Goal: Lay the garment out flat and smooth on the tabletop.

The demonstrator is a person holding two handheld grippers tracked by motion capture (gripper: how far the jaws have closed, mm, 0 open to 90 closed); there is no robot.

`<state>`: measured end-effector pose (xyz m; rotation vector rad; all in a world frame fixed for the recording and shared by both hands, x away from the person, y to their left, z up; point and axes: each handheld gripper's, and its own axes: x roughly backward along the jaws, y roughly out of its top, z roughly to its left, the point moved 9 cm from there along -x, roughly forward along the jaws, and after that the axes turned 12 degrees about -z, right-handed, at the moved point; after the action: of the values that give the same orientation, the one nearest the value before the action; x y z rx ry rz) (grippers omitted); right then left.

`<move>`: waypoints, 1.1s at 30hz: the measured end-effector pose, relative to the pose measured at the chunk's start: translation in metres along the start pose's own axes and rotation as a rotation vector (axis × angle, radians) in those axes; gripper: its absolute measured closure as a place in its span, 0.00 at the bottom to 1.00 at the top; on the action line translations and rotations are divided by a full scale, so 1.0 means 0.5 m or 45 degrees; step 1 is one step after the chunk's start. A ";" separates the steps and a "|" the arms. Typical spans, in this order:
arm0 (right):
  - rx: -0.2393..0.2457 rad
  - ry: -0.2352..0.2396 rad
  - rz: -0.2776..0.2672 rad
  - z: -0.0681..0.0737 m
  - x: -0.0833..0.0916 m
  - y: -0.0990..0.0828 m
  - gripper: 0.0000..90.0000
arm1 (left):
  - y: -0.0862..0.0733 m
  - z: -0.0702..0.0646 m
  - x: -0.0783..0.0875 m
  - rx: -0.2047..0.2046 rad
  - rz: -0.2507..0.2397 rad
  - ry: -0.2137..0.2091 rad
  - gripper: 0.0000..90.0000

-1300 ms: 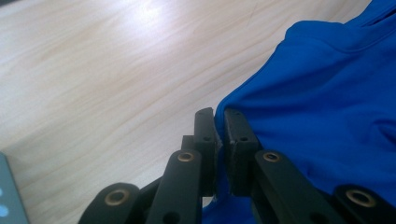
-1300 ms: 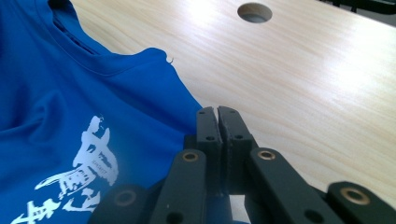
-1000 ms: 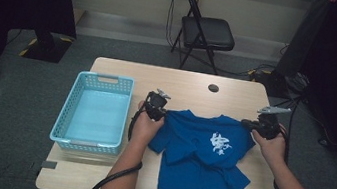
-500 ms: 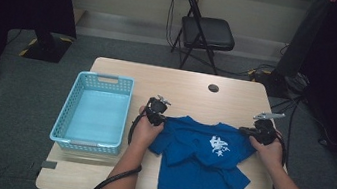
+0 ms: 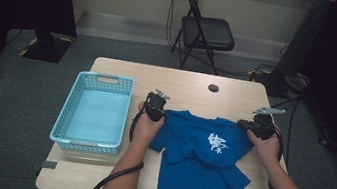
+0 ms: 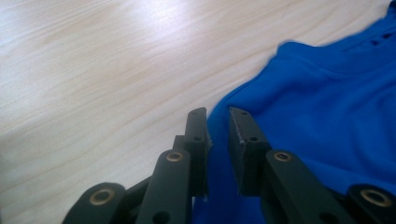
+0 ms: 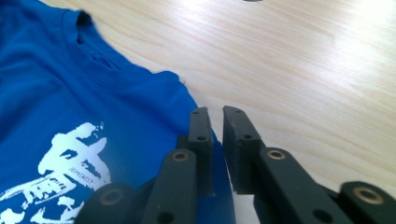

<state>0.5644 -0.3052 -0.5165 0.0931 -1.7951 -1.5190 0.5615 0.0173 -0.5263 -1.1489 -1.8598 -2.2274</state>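
Blue printed cotton T-shirt (image 5: 203, 153) lies collar-far on the wooden surface (image 5: 188, 85); left gripper (image 6: 217, 140) and right gripper (image 7: 217, 140) jaws narrowly parted, each pinching a shoulder edge.

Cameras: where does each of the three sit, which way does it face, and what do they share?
High view: above the person's side, looking forward and down on the table, basket, shirt; both forearms show.
Left gripper view: on the left hand-held gripper, looking along its jaws at the shirt's edge.
Right gripper view: on the right hand-held gripper, jaws at the shirt's shoulder.
Shared: all three show the blue shirt and the table.
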 end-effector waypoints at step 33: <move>0.001 0.092 0.101 -0.009 0.115 -0.112 1.00 | -0.103 -0.075 0.065 0.028 0.039 -0.164 0.69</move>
<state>0.5039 -0.3542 -0.5368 0.0753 -1.7224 -1.4408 0.4953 0.0140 -0.5530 -1.3373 -1.8923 -2.1593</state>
